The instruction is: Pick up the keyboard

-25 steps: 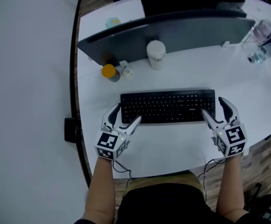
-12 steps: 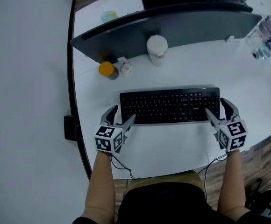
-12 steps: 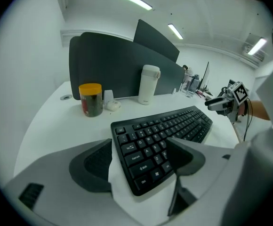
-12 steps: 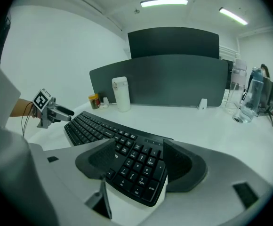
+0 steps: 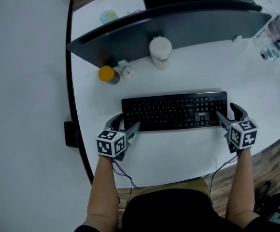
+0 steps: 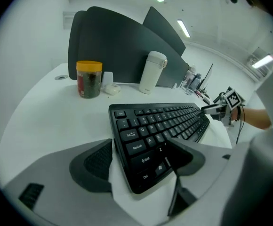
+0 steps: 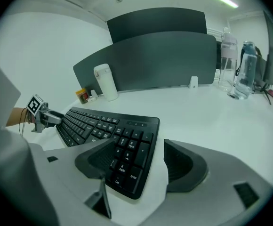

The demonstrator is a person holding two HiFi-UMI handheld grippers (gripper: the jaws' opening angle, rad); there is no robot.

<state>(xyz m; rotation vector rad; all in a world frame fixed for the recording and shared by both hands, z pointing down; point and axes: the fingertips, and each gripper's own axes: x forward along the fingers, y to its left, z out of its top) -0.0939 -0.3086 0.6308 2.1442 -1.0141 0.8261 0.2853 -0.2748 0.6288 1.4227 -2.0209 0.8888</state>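
- Lying flat on the white surface (image 5: 178,151), the slim black plastic keyboard (image 5: 174,111) sits in front of the person, long axis running left-right, parallel to the near edge.
- Key relation: each short end already sits inside a claw, so the kbd lies between the two, w/ neither hand nearer.
- Left claw (image 5: 124,124): jaws apart, straddling the kbd's left-front corner. In the left gripper view one pad stands just beside the left end and the other hangs over the bottom key row. No squeeze visible yet.
- Right claw (image 5: 231,116): jaws also apart, around the right end at the numpad. In the right gripper view the inner pad is over the keys and the outer pad stands off the right edge w/ bare surface showing between.
- Judgement: next is closing both claws about evenly, then lifting both ends together. An uneven pinch or lift would probably tilt or twist the board along its length.
- Further out, well apart from the kbd at the back: a round jar w/ yellow lid (image 5: 106,74), a white cylindrical tumbler (image 5: 160,52), and a dark grey curved divider panel (image 5: 188,25) behind them.
- Clear plastic bottles (image 5: 274,37) stand far right, out of the lift path.
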